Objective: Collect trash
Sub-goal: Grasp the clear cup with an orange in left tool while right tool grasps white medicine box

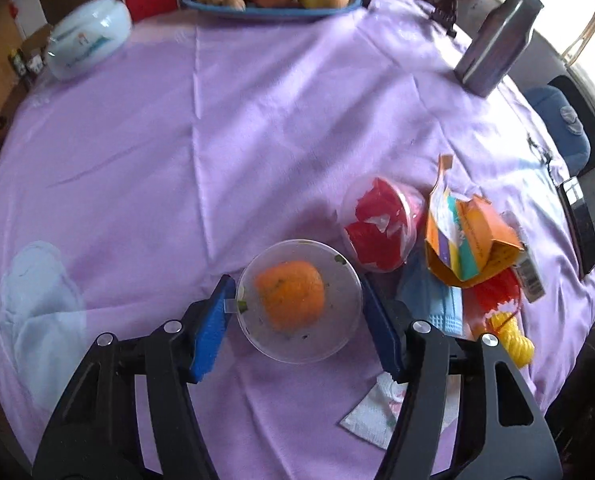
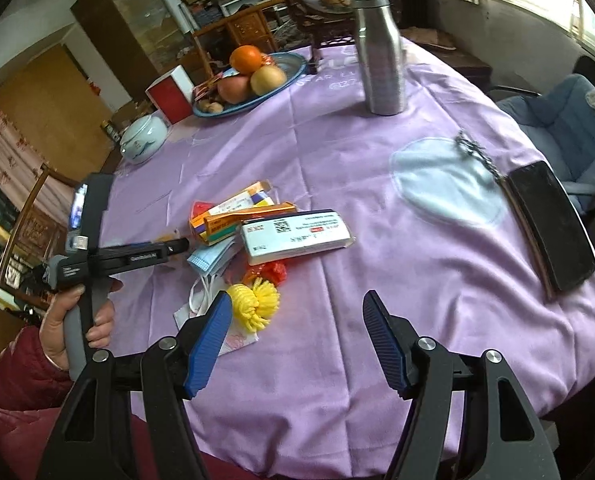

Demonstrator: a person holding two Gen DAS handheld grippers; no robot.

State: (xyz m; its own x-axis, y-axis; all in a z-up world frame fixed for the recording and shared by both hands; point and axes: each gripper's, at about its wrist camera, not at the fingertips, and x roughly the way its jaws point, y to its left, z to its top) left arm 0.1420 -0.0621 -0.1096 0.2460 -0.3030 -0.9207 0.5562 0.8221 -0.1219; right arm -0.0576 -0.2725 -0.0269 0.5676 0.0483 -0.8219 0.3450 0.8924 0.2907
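Nearest the left wrist camera, the left gripper (image 1: 297, 312) clamps one clear plastic cup (image 1: 300, 301) between its two blue pads (image 1: 211, 330); both pads press its rim, and a single piece of orange peel (image 1: 291, 295) lies inside. The right gripper (image 2: 297, 340) hangs with jaws apart over bare purple tablecloth (image 2: 377, 208), nothing between them. A hand (image 2: 77, 316) in a red sleeve grips the left tool's handle.

Just beyond the cup, a second clear cup (image 1: 381, 226) lies on its side, stuffed with red wrapping. Beside it the trash sits in one heap: a torn orange carton (image 1: 471, 240), one white medicine box (image 2: 295, 238) whose print is too blurred to read, a blue face mask (image 2: 213, 258), a yellow foam fruit net (image 2: 255, 304), a red wrapper (image 2: 271, 270) and a paper napkin (image 1: 377, 416).

At the right edge lies one black phone (image 2: 549, 224). Farther back stand one steel bottle (image 2: 379, 52), a white lidded jar (image 2: 143, 138), a red box (image 2: 169, 96) and a blue fruit plate (image 2: 289, 72) holding one orange and two apples.
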